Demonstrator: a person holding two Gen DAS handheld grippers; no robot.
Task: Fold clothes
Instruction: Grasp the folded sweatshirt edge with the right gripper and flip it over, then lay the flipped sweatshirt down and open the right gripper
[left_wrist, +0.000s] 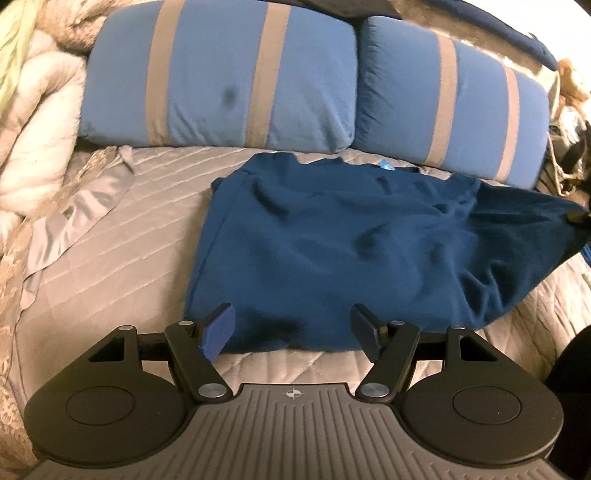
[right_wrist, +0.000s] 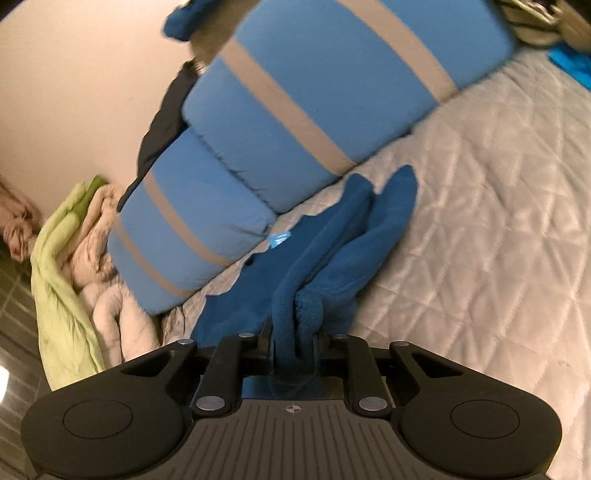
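A dark blue shirt (left_wrist: 325, 236) lies spread on the quilted bed, its collar with a light blue tag (left_wrist: 386, 166) toward the pillows. My left gripper (left_wrist: 291, 328) hovers open over the shirt's near hem, with nothing pinched between its fingers. The shirt's right side is lifted into a peak toward the right edge of the left wrist view, where a bit of the other gripper shows. In the right wrist view my right gripper (right_wrist: 295, 341) is shut on a bunched fold of the blue shirt (right_wrist: 332, 258), which hangs stretched from the jaws down to the bed.
Two blue pillows with tan stripes (left_wrist: 221, 81) (left_wrist: 450, 99) lie along the head of the grey quilted bedspread (left_wrist: 110, 266). A crumpled beige comforter (left_wrist: 33, 122) and a green blanket (right_wrist: 59, 280) are piled at the left. The wall (right_wrist: 81, 81) rises behind.
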